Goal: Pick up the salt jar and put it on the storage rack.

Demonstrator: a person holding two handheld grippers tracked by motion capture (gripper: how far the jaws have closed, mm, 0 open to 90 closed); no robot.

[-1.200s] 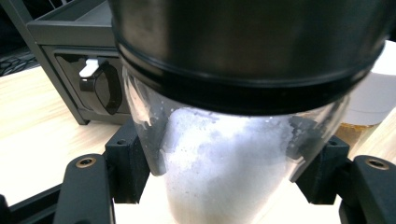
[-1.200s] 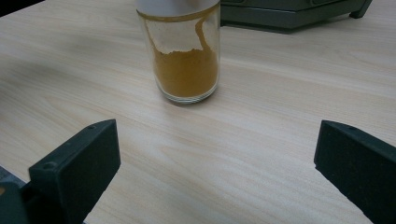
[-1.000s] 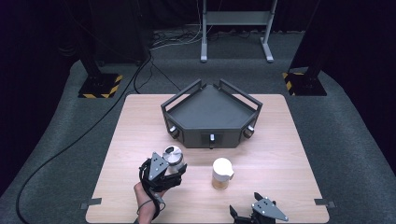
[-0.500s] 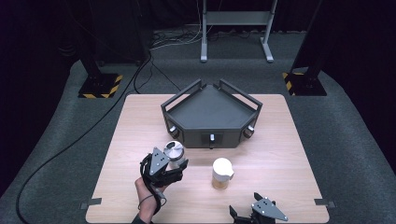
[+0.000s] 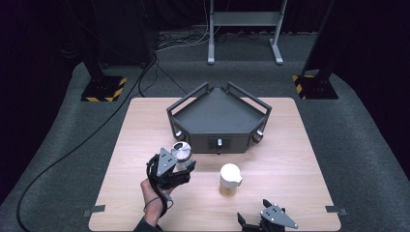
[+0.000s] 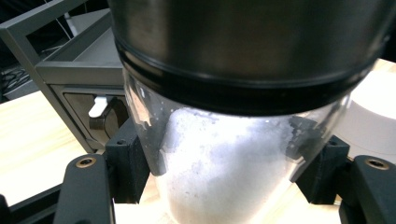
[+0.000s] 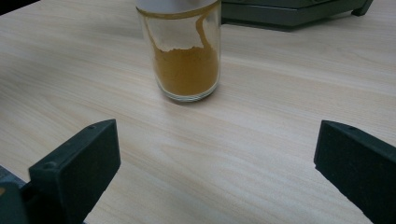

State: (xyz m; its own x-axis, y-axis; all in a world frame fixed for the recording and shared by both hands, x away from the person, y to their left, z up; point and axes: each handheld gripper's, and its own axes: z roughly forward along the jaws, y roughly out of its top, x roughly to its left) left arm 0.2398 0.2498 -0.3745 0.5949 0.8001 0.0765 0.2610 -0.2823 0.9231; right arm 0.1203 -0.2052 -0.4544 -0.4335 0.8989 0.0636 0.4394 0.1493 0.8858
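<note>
left gripper [image 5: 180, 169] | clamps metal-lidded jar [image 5: 182, 155] | label: unreadable

Left gripper [image 5: 180, 166] clamped by a raised hand [image 5: 153, 193], right gripper [image 5: 263, 223] low, fingers [image 7: 74, 170] spread wide

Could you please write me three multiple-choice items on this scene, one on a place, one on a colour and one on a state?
1. Where does the white-capped jar stand?
A inside the grey tray
B on the table in front of the grey tray
C on the floor

2. What colour is its powder?
A orange-brown
B green
C blue

3. How is the left gripper?
A open
B lying flat
C shut on the metal-capped jar

Answers: B, the high view shows it; A, the right gripper view shows it; C, both pads press its glass.
</note>
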